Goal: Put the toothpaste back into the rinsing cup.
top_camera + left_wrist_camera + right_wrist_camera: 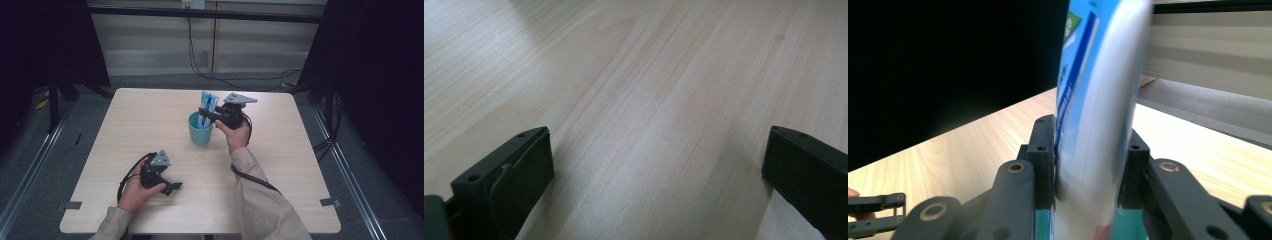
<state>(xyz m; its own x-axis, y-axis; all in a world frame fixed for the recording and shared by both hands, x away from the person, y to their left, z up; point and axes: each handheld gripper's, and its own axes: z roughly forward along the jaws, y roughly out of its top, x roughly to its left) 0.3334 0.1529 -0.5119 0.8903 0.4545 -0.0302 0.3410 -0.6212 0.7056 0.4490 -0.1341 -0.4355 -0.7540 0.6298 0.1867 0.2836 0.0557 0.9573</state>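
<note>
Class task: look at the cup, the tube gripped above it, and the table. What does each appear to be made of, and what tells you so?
Cup: probably plastic, even matte teal, no glaze shine. Tube, clamped in the right tool: seemingly glossy printed plastic, with a soft highlight along its side. Table: pale wood or wood-look laminate, showing grain lines and a dull sheen.

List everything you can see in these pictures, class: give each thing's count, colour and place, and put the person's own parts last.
Table: one, pale wood, centre of the high view.
Cup: one, teal, upright on the table's middle.
Tube: one, blue and white, standing in the cup, gripped by the right gripper.
Left gripper: one, black, open, low over the table's near left.
Right gripper: one, black, shut on the tube above the cup.
Sleeves: two, beige, bottom edge.
</note>
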